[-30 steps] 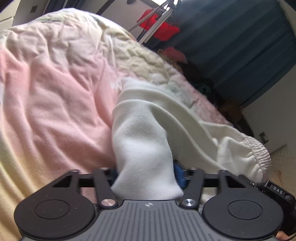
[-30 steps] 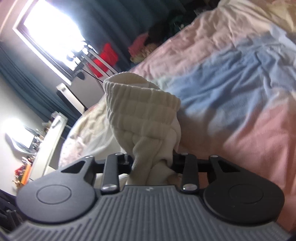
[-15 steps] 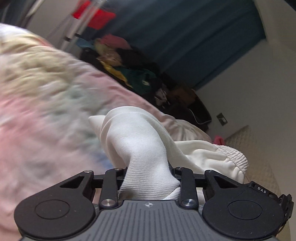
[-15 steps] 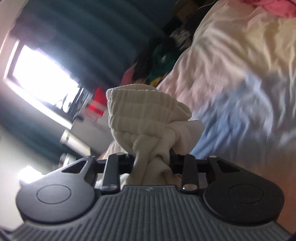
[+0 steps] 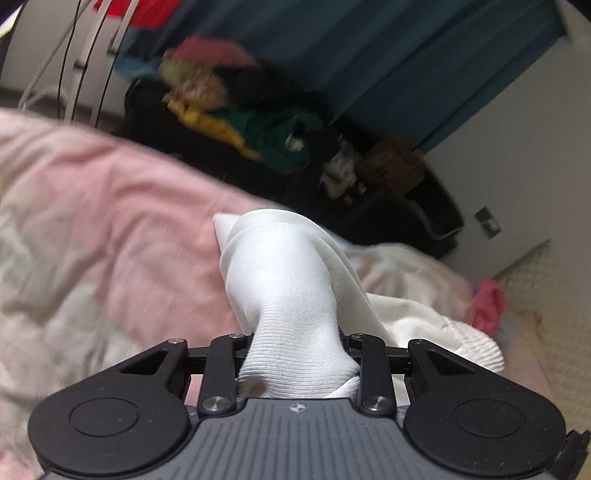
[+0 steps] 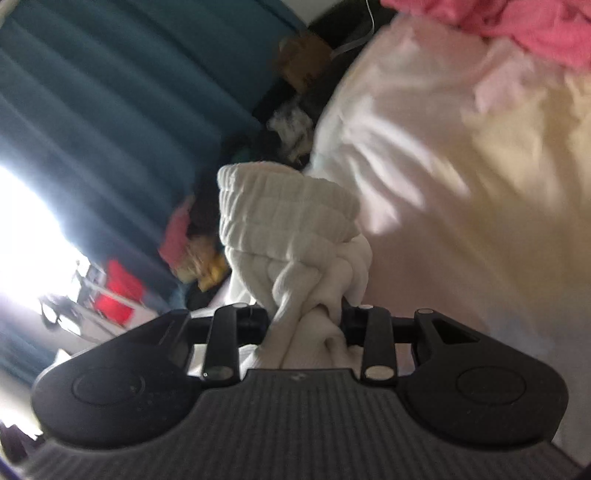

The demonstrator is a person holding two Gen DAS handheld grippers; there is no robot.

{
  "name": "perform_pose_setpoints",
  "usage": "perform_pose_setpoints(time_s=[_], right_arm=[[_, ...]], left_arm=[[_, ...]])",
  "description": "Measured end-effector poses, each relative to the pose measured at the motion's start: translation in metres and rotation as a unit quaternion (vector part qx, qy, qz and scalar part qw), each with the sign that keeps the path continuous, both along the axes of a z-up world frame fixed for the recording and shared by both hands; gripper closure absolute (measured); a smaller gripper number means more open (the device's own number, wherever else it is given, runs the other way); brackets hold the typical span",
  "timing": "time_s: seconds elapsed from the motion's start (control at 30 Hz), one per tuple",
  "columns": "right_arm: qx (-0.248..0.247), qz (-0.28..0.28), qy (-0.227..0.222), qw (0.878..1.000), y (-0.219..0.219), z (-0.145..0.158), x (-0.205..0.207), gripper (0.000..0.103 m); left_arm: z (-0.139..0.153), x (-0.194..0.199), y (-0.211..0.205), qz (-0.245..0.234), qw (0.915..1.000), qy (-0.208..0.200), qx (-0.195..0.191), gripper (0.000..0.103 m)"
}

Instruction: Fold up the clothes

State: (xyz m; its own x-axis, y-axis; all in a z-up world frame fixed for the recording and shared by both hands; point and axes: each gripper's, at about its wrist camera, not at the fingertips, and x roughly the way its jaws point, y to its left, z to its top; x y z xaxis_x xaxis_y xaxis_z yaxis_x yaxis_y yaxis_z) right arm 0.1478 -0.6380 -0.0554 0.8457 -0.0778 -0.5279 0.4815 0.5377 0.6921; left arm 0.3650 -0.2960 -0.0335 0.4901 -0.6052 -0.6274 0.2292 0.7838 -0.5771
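A white knit garment (image 5: 291, 295) with a ribbed elastic cuff (image 5: 476, 350) is held over a pink and cream blanket (image 5: 103, 229). My left gripper (image 5: 297, 354) is shut on a bunched plain end of it; the fingertips are hidden in the cloth. My right gripper (image 6: 306, 321) is shut on the garment's gathered ribbed end (image 6: 284, 218), which stands up in front of the jaws. Both ends are lifted off the blanket (image 6: 461, 166).
A pile of dark, green and yellow clothes (image 5: 266, 133) lies beyond the bed against a teal curtain (image 5: 388, 48). A pink garment (image 6: 517, 26) lies on the blanket at top right. A bright window (image 6: 26, 236) is at left. Cream carpet (image 5: 546, 306) shows at right.
Both grippers have swung away from the bed surface toward the curtain and clothes pile, carrying the garment's ends up with them. Both stay shut on the cloth.
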Motion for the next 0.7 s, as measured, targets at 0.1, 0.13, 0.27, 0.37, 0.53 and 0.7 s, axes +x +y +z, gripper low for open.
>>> perform_pose_setpoints(time_s=[0.1,0.13,0.27,0.37,0.53,0.7], right_arm=[[0.006,0.021,0.026,0.999,0.006,-0.037,-0.014,0.066],[0.009,0.027,0.033,0.999,0.009,-0.049,-0.020,0.066],[-0.006,0.031,0.035,0.999,0.025,-0.082,-0.042,0.061],[0.009,0.024,0.044,0.999,0.027,-0.084,-0.042,0.056],[0.015,0.025,0.112,0.993,0.031,-0.047,-0.051,0.053],[-0.026,0.037,0.132,0.990,0.053,-0.003,-0.083,0.053]], left_arm=[[-0.031,-0.012,0.012,-0.021,0.9998,0.004,0.001,0.069],[-0.042,-0.018,0.018,-0.026,0.9996,-0.003,0.010,0.067],[-0.086,-0.032,0.032,-0.011,0.9989,0.001,0.047,0.047],[-0.086,-0.034,0.034,-0.006,0.9985,-0.003,0.055,0.038],[-0.057,-0.048,0.042,-0.002,0.9975,-0.002,0.070,0.029],[0.001,-0.102,0.062,-0.029,0.9957,-0.034,0.081,0.023]])
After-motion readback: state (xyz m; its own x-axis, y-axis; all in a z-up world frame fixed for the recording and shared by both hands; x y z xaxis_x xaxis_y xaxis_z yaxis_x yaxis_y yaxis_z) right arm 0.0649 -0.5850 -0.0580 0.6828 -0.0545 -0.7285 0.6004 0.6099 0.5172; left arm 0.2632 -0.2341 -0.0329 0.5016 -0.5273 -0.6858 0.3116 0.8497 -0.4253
